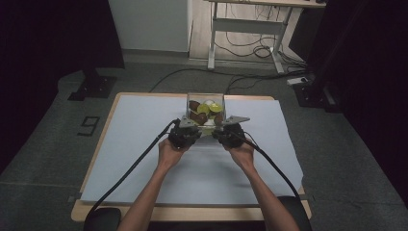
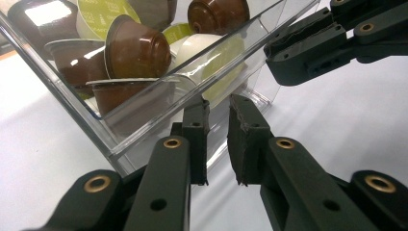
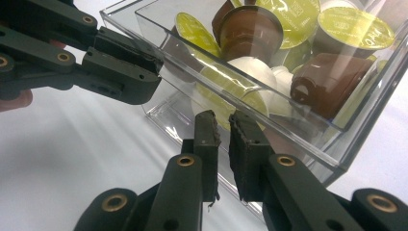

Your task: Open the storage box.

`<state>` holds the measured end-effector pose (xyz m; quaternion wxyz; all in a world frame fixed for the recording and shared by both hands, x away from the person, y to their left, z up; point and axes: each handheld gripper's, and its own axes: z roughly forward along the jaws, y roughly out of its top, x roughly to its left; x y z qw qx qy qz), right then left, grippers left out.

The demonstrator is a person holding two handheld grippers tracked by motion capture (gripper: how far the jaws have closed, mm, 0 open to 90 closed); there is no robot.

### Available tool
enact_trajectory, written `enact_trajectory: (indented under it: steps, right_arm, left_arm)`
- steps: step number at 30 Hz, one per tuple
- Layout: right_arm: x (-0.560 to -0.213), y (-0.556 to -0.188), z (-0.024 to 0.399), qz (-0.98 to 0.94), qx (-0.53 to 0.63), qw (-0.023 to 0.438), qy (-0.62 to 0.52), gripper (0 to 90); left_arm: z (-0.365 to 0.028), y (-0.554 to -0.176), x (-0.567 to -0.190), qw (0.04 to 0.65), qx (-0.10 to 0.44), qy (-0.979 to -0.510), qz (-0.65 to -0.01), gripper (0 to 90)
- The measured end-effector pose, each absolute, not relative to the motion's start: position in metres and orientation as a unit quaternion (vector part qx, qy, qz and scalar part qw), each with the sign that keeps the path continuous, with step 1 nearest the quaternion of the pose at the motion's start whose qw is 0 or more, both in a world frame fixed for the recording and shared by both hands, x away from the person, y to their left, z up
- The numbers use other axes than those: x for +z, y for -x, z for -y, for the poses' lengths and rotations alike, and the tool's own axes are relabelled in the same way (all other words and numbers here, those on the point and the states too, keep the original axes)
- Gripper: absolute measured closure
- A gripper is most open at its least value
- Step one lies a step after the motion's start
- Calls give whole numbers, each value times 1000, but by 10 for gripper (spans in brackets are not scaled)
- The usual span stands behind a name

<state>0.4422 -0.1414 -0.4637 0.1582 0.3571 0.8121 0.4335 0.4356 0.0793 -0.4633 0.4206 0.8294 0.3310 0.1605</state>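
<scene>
Clear capsule box [image 1: 205, 98], apparently pointing away, between nearly closed claws [image 2: 219, 115] [image 3: 222, 125].

This looks like a lab or recording studio rather than a home. The wooden table [image 1: 96, 159], covered by a pale sheet [image 1: 144, 125], stands on grey carpet [image 1: 346, 159]. Black curtains [image 1: 43, 43] hang to the table's left and right, on weighted stands [image 1: 94, 87]. Beyond the table is a height-adjustable desk frame [image 1: 250, 24] with loose cables [image 1: 245, 48] beneath, and probably a power strip [image 1: 297, 80].
</scene>
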Motion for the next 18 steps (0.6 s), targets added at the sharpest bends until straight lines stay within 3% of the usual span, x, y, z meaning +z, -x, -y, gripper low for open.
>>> enact_trajectory:
  steps: [18]
  right_arm:
    - [-461,-430,139,-825,426,157,-337,784]
  left_arm:
    - [-80,-424,-463,424,150,-830,-330,781]
